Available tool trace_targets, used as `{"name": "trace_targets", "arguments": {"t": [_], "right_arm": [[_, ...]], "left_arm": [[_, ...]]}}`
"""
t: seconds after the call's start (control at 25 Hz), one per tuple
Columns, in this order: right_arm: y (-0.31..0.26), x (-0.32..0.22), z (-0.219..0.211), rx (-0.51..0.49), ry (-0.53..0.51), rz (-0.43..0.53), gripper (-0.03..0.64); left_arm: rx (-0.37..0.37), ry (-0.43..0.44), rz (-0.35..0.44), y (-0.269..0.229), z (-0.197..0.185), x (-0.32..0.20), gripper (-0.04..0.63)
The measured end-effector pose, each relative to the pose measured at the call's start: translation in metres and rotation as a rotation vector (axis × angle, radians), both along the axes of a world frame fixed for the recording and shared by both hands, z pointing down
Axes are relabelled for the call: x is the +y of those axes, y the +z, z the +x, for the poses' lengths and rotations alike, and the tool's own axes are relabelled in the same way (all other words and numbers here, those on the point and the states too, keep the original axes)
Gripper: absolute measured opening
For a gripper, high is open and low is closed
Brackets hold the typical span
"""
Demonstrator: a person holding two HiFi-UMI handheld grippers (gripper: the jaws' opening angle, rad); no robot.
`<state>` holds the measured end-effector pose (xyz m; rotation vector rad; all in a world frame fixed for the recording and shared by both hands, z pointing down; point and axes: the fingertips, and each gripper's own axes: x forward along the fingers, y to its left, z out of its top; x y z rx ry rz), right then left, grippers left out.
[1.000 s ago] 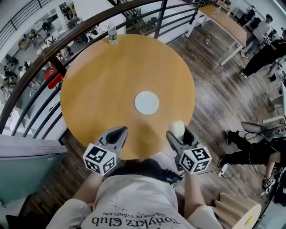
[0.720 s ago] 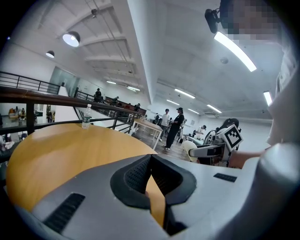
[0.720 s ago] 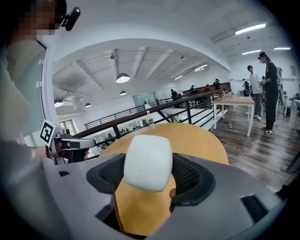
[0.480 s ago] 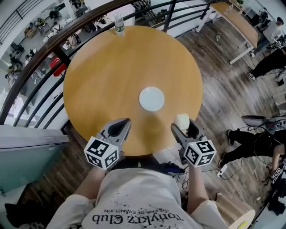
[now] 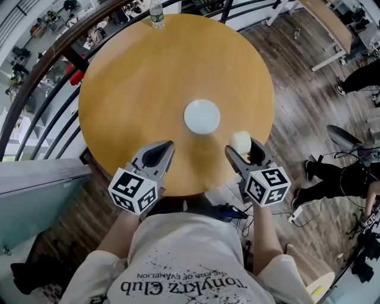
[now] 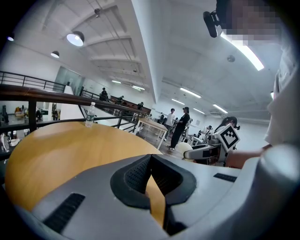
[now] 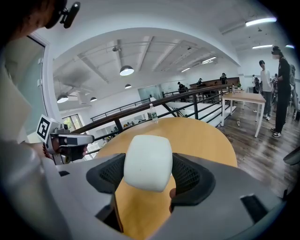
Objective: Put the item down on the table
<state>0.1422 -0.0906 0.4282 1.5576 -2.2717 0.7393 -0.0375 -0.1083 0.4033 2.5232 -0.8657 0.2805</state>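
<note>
I am looking down on a round wooden tabletop (image 5: 148,77) with both grippers held at its near edge. The right gripper (image 5: 244,151) has its jaws closed on the item (image 7: 147,161), a white, matte block with rounded corners. The ribbed pads press on its two opposite sides at about mid-height, and its top stands proud of them. The item hangs over the near right part of the tabletop. It looks clear of the wood, though I cannot be sure of the gap. The left gripper (image 5: 155,155) has its jaws brought together at the tips, with nothing between them. A flat white disc (image 5: 202,116) lies at the centre of the tabletop, near the item but apart from it. A water bottle (image 5: 156,15) stands at the far rim. I judge the item light and probably a little soft, like foam or soap. The smooth skin could slip, so the present hold across its broad sides seems best.
</note>
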Motion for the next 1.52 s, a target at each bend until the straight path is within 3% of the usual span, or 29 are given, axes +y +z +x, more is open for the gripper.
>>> {"name": "trace_targets", "arguments": {"t": [0.56, 1.52], "right_arm": [[0.037, -0.035, 0.001, 0.023, -0.06, -0.054, 0.327], [0.167, -0.11, -0.032, 0.125, -0.174, -0.264, 0.327]], "left_arm": [[-0.02, -0.021, -0.022, 0.02, 0.01, -0.023, 0.023], [-0.059, -0.045, -0.087, 0.067, 0.005, -0.042, 0.023]]}}
